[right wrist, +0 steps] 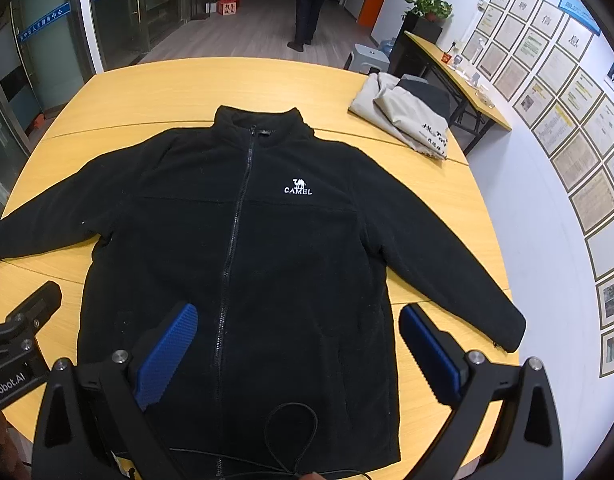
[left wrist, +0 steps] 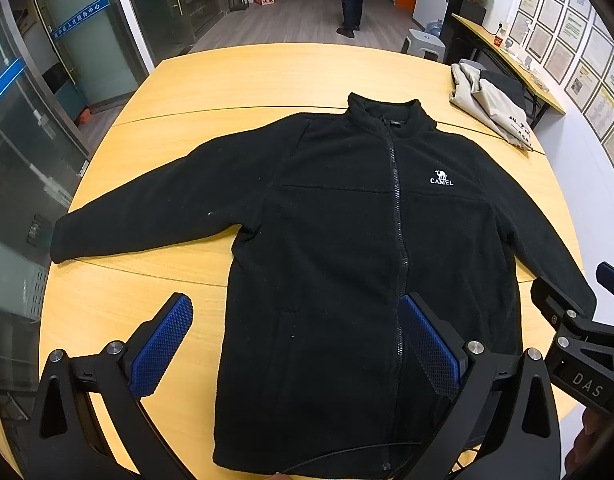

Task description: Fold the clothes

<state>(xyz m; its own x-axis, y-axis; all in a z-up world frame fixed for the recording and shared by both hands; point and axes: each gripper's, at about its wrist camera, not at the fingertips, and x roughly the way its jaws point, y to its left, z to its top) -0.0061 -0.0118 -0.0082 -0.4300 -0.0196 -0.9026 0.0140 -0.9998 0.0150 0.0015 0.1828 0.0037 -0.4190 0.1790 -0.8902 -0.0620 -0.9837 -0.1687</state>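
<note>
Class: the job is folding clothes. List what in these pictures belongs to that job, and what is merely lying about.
Job: black jacket, left gripper, right gripper.
Lying about: grey garment, potted plant, stool, side table.

Both views are being taken from above the near edge of the table (left wrist: 267,76), facing forward and downward along the open fingers. The left wrist view is being offset leftward, the right wrist view rightward. The black jacket (left wrist: 347,240) (right wrist: 247,248), the grey garment (left wrist: 491,104) (right wrist: 407,116) and the far hallway are being shared, seen at close range.
</note>
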